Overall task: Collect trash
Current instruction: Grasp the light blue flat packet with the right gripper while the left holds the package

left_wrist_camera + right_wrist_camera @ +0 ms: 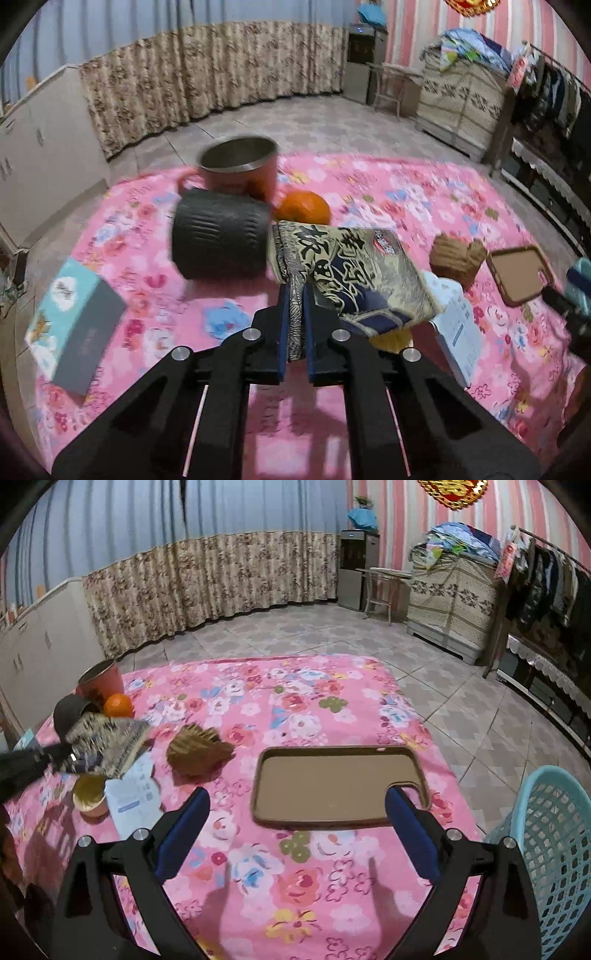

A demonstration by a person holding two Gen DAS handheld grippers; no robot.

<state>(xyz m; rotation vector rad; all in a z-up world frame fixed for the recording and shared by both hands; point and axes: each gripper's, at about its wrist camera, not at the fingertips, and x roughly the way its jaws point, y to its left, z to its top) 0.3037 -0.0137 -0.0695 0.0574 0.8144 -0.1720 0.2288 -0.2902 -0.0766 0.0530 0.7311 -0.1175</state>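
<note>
My left gripper (295,295) is shut on a beige and navy snack wrapper (347,273) with black lettering and holds it above the pink floral tablecloth (155,288). The wrapper also shows in the right wrist view (107,749), at the far left, lifted off the table. My right gripper (295,808) is open and empty above the cloth, just in front of a brown phone case (332,786). A light blue mesh basket (550,853) stands at the table's right edge. A brown crumpled paper (199,753) and a white leaflet (133,797) lie on the cloth.
An orange mug (240,170), a dark ribbed cup (221,240) on its side and an orange (304,206) sit at the left wrist view's centre. A teal and grey box (74,325) lies left. A small yellow-rimmed bowl (88,795) sits under the wrapper.
</note>
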